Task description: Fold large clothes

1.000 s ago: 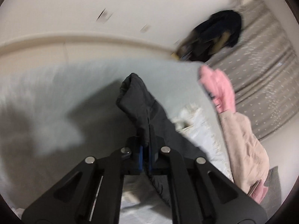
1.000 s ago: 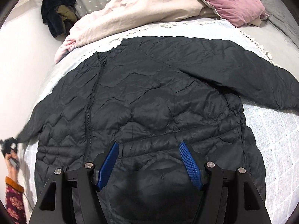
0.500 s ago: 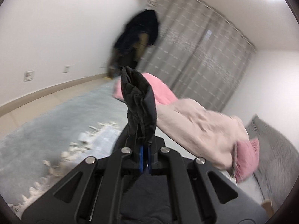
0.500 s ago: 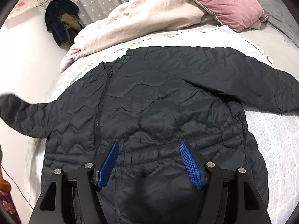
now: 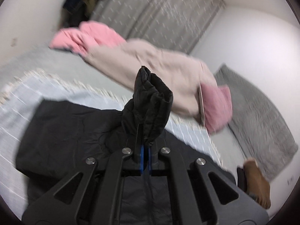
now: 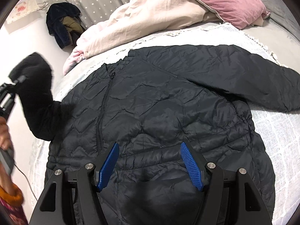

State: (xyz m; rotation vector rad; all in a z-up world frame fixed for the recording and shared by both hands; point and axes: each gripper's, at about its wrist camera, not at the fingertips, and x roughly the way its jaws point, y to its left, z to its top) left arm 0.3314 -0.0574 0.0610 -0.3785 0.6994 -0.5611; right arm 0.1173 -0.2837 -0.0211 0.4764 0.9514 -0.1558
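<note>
I'm clamping the left gripper (image 5: 144,151) on the cuff (image 5: 150,101) — jacket (image 6: 159,112) looking puffy, slick; right gripper (image 6: 151,164) hanging apart, empty.

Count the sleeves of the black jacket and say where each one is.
2. One sleeve is lifted off the bed at the jacket's left edge, pinched in the left gripper. The other sleeve lies flat on the white blanket, stretched out to the right.
</note>
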